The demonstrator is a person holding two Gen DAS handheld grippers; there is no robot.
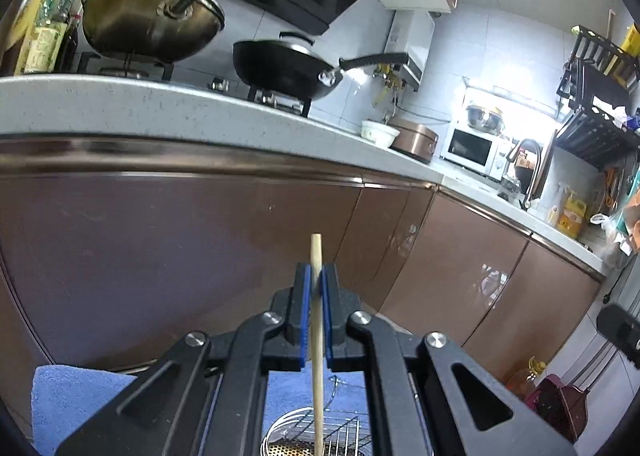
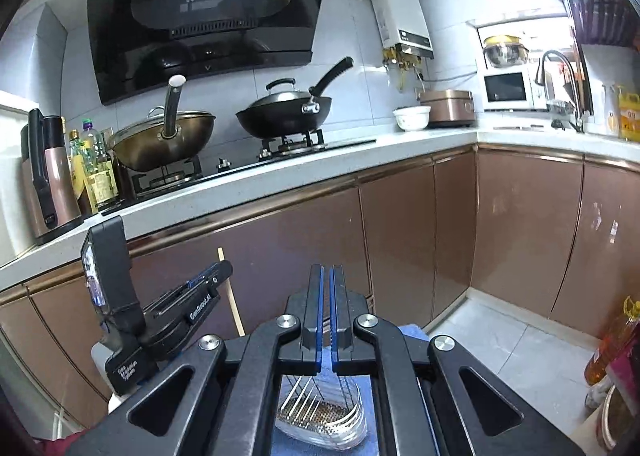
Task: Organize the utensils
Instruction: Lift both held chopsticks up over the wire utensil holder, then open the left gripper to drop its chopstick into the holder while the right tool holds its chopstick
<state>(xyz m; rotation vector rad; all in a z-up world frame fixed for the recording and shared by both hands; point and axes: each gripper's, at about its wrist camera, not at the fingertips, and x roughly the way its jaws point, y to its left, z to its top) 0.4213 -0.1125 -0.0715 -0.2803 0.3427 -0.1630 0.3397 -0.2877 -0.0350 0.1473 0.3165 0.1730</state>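
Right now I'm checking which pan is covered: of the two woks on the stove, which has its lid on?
The black wok, on the right burner, wears a domed lid with a loop handle. The brass-coloured wok to its left is open.

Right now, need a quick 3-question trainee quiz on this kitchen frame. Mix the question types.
1. True or false: the left gripper is shut on a wooden chopstick.
2. Multiple choice: what is the right gripper holding? A) a spoon B) a fork C) nothing
3. Fill in: beneath both grippers, a wire utensil rack sits on a ____ cloth.

Key: 1 true; 2 C, its jaws are shut with nothing between them; 3 blue.
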